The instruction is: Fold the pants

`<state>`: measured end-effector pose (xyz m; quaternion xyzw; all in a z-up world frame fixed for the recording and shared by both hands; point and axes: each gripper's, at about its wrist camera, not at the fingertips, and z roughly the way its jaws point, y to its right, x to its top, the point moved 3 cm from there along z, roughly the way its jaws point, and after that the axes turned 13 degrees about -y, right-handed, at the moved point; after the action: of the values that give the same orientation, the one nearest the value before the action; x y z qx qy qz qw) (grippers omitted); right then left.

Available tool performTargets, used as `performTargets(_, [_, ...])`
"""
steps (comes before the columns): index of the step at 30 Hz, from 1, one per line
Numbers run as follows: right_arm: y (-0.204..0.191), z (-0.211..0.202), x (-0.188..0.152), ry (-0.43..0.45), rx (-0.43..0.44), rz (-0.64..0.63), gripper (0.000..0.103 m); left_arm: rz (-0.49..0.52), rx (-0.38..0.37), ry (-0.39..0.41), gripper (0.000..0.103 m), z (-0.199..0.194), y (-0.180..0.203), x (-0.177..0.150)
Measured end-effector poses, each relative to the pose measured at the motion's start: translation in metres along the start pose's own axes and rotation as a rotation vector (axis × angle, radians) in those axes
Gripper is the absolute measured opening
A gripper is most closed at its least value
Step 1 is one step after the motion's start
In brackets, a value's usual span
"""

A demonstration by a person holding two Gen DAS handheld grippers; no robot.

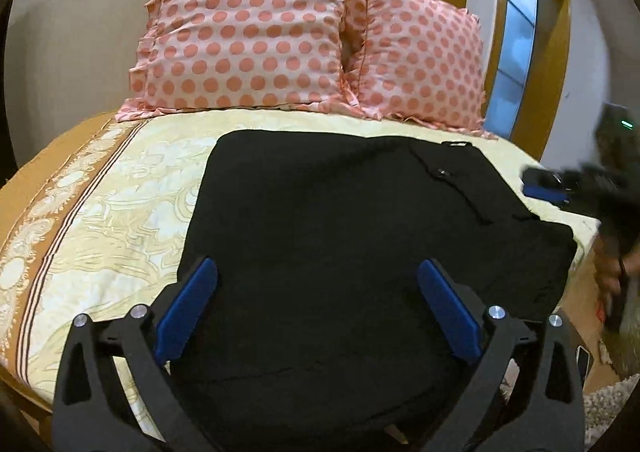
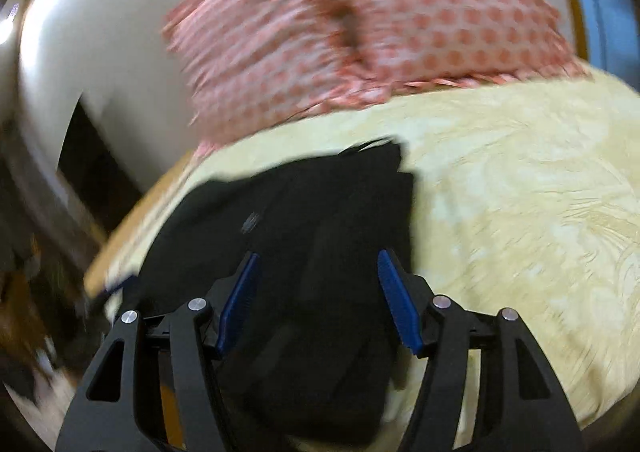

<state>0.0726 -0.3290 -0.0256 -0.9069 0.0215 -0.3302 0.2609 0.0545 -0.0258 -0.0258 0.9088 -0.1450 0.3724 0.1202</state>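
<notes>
Black pants (image 1: 340, 236) lie folded in a broad block on the cream patterned bedsheet (image 1: 120, 203). A button and waistband show at their far right. My left gripper (image 1: 318, 272) is open just above the near part of the pants, with nothing between its blue pads. The right gripper (image 1: 548, 187) appears blurred at the right edge of the left wrist view, beside the pants. In the blurred right wrist view, my right gripper (image 2: 318, 264) is open over the pants (image 2: 320, 219), holding nothing.
Two pink polka-dot pillows (image 1: 256, 31) lean against the wall at the head of the bed. A wooden door frame (image 1: 556, 63) stands at the right. The bed's right edge (image 1: 588, 236) drops to a cluttered floor. Bare sheet (image 2: 520, 191) lies right of the pants.
</notes>
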Motion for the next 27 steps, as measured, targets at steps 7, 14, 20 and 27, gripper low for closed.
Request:
performTargets(7, [0.022, 0.036, 0.033, -0.122, -0.036, 0.076, 0.063, 0.033, 0.006, 0.025, 0.101, -0.002, 0.004, -0.006])
performTargets(14, [0.026, 0.05, 0.042, -0.175, -0.007, 0.07, 0.054, 0.033, -0.017, 0.042, 0.101, -0.002, 0.002, -0.007])
performTargets(20, [0.02, 0.048, 0.043, -0.138, 0.004, -0.003, 0.032, 0.034, -0.015, 0.043, 0.101, -0.001, 0.003, -0.008])
performTargets(27, [-0.01, 0.026, 0.037, -0.029, 0.034, -0.177, 0.018, -0.021, -0.075, -0.013, 0.101, -0.007, -0.007, 0.007])
